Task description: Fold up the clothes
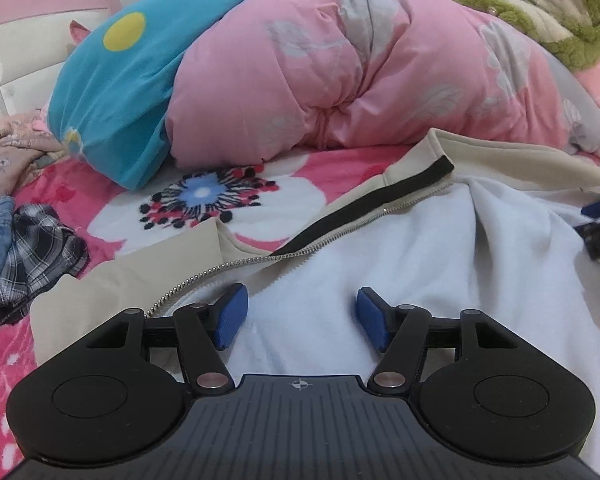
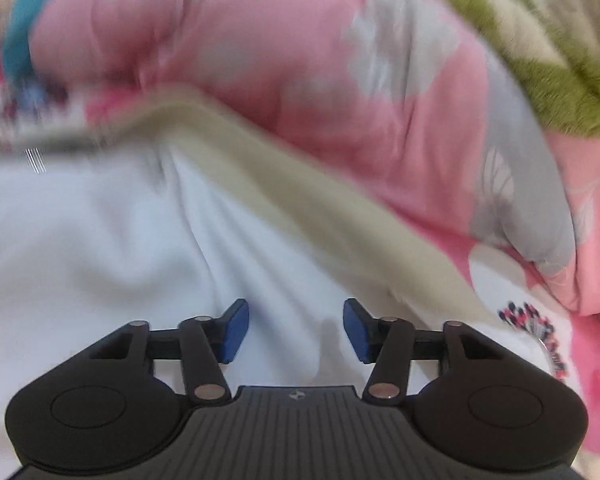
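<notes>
Both hand-held grippers – left (image 1: pixel 298 318), right (image 2: pixel 296 330) – hover with jaws parted and empty over the beige jacket (image 1: pixel 400 264) lying open on the bed (image 1: pixel 292 196); soft, limp fleece lining – best pinched at the zipper (image 1: pixel 328 236) edge

The left gripper (image 1: pixel 299 318) is showing a matte black body with a ribbed dark plate bearing a small white crosshair mark, two round black housings flanking it, and black link arms pinned with silver rivets. Its fingers are ending in textured blue pads (image 1: pixel 232 316). The right gripper (image 2: pixel 296 330) is wearing the same build: ribbed plate with a small white emblem, round housings, silver-pinned black links and blue pads (image 2: pixel 356 330), while a blurred sliver of it, black with blue, is peeking in at the left view's right edge.
</notes>
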`<state>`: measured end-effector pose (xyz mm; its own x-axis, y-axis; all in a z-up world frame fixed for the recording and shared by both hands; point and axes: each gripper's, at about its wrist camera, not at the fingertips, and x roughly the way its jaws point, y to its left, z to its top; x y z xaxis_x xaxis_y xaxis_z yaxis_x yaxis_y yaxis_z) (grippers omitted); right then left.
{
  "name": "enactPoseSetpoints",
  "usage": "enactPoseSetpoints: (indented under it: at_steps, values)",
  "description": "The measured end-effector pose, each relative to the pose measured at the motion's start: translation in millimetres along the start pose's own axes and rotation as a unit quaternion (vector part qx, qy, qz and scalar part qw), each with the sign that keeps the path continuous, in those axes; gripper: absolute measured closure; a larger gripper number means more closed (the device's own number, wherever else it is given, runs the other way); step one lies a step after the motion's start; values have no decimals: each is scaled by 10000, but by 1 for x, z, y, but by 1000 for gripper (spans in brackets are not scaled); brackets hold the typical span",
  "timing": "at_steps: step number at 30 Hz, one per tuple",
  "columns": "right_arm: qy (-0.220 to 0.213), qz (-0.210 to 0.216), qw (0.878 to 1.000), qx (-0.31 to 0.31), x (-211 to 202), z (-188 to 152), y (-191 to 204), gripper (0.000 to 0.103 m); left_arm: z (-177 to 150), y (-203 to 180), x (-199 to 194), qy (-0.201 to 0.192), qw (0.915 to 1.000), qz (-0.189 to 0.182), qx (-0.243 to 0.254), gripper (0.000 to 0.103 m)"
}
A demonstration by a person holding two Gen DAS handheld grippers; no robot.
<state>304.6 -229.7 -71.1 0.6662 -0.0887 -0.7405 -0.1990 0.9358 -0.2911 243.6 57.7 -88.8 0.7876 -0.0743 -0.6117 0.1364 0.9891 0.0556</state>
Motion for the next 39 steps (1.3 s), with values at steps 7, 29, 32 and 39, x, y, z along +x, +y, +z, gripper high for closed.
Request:
enactPoseSetpoints:
  at_steps: [7, 29, 32, 39]
  values:
    - [74, -1777, 9831, -444, 37, -9, -27, 103, 1, 2, 1, -20, 10000, -19, -72, 42]
    - [-295, -467, 9983, 182, 7, -17, -23, 103, 1, 6, -4, -170, 9996, -116, -196, 42]
    - [-474, -968, 9942, -6, 7, -16, -23, 103, 1, 4, -4, -187, 9996, -103, -157, 42]
    - [-279, -1454, 9890, -10, 47, -23, -31, 103, 0, 4, -2, -156, 9997, -148, -127, 42]
